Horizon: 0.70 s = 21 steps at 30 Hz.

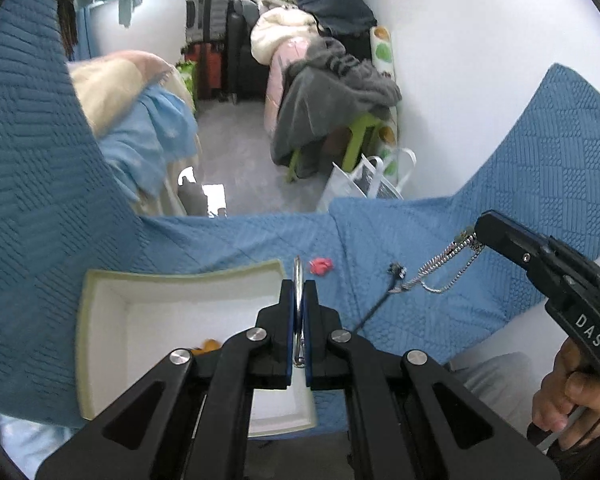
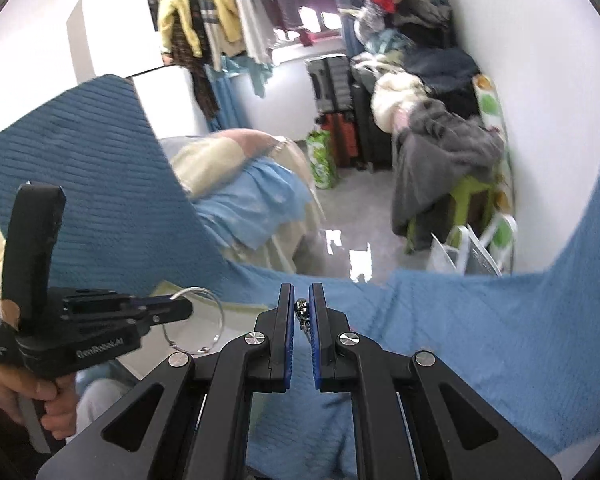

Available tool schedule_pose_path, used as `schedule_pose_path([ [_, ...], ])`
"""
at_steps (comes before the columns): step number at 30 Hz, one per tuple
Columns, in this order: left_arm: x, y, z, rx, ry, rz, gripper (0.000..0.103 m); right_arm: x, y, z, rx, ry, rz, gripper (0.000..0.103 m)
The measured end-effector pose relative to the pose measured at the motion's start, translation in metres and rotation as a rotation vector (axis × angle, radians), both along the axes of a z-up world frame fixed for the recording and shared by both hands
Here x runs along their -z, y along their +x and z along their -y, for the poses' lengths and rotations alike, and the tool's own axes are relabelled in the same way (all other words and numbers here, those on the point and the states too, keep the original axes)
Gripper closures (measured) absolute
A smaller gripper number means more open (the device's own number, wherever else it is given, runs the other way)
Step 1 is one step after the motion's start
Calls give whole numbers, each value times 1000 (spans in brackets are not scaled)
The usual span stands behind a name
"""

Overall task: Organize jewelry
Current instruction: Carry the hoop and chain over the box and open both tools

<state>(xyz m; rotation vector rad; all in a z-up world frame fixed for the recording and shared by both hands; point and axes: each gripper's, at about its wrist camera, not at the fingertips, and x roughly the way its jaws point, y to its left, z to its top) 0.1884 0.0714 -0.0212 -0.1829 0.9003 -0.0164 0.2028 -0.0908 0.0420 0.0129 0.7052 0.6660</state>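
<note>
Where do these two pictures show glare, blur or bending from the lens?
Left wrist view: the box rim bows from the lens and its left edge smears; glare on the floor. Right wrist view: bright floor patches; the green stool area is smeared.

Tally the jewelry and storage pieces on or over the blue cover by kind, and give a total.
Silver bangle, held in the left gripper: 1
Silver chain, hanging from the right gripper: 1
Small red piece lying on the blue cover: 1
Open white box: 1
Orange item inside the box: 1
Total: 5
</note>
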Motion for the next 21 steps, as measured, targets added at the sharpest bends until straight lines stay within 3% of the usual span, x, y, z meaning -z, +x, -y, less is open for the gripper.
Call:
schedule_pose_path([
  [10,-6,-22,-59,-63,41,16,100,-22,-15,-69,-112,27,8,98],
  [21,33,-37,-112,-114,42,-20,100,34,-21,-125,-134,-65,-82,98],
])
